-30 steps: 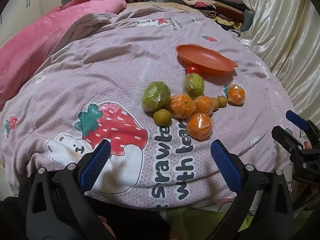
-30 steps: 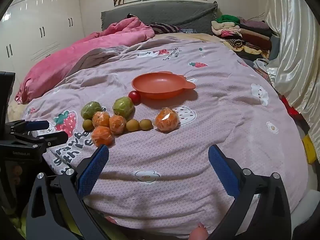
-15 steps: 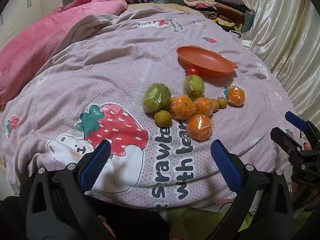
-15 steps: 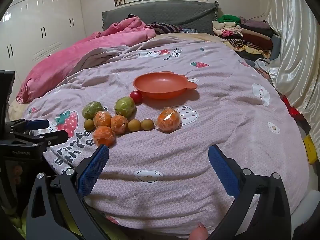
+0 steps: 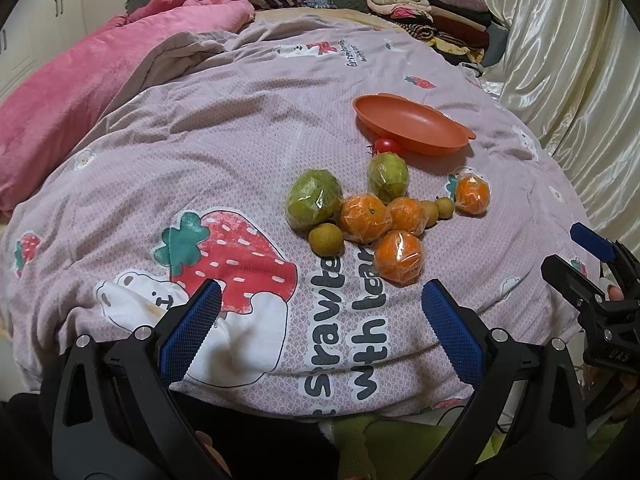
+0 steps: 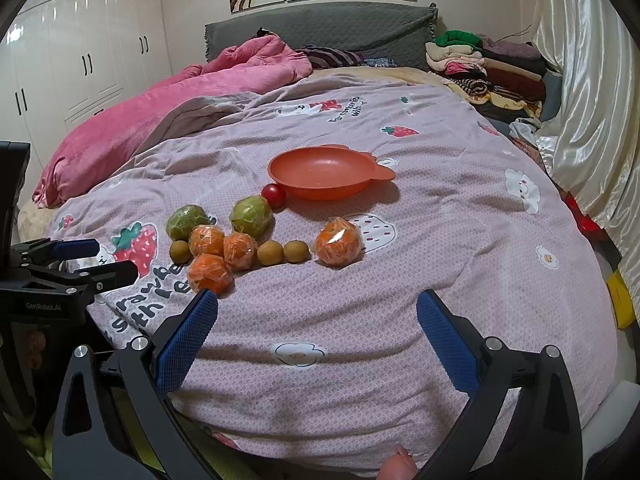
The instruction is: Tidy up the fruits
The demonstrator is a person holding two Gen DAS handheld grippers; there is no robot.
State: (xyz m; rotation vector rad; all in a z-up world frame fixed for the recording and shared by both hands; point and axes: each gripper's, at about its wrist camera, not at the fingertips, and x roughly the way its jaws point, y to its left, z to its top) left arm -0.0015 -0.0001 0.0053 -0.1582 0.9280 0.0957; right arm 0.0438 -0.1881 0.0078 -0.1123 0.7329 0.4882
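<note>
Clearly "CenRobot.AI" marks the left gripper (image 6: 86, 260), fingers spread like the right gripper (image 6: 316, 320).

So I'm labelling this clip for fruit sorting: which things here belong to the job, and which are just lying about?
Part of the job:
- orange plate
- wrapped oranges
- green fruits
- small brown fruits
- red tomato
- left gripper and right gripper, both open and empty

Just lying about:
- pink blanket
- folded clothes
- strawberry bedspread, merely the surface
</note>
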